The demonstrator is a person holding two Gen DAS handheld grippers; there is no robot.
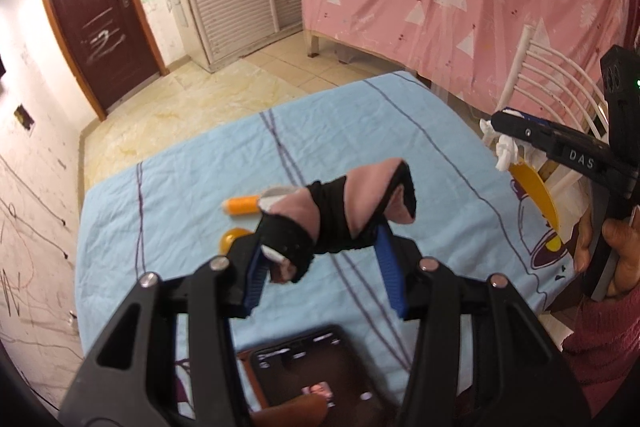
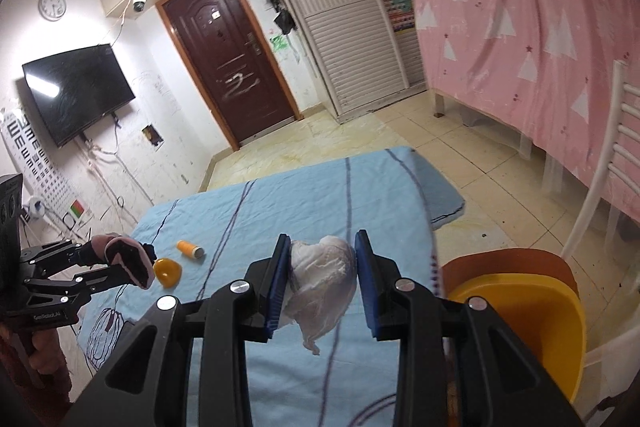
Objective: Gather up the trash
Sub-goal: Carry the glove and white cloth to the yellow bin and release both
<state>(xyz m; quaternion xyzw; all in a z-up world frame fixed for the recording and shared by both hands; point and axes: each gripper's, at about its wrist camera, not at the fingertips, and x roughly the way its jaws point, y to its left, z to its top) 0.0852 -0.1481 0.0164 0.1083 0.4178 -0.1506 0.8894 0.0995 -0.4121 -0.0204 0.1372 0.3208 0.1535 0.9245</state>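
Trash first, from the left wrist: a pink-and-black glove [image 1: 340, 215] is pinched between the left gripper [image 1: 324, 267], jaws partly closed on it, lifted above the blue cloth [image 1: 192, 187]. Beyond its fingertips lie an orange bottle [image 1: 242, 205] and an orange cap [image 1: 231, 239].

From the right wrist, the right gripper [image 2: 322, 281] squeezes a crumpled white tissue [image 2: 324, 267], jaws narrow; a yellow bin [image 2: 532, 307] sits just right of it.

Left tongs [image 1: 326, 251]: pitched downward, blue pads [image 1: 390, 267] clamped on something, half-wide gap. Right tongs [image 2: 322, 279]: shallower downward pitch, pads [image 2: 280, 279] pinched narrow on their load. A hand [image 1: 612, 251] grips the right handle.
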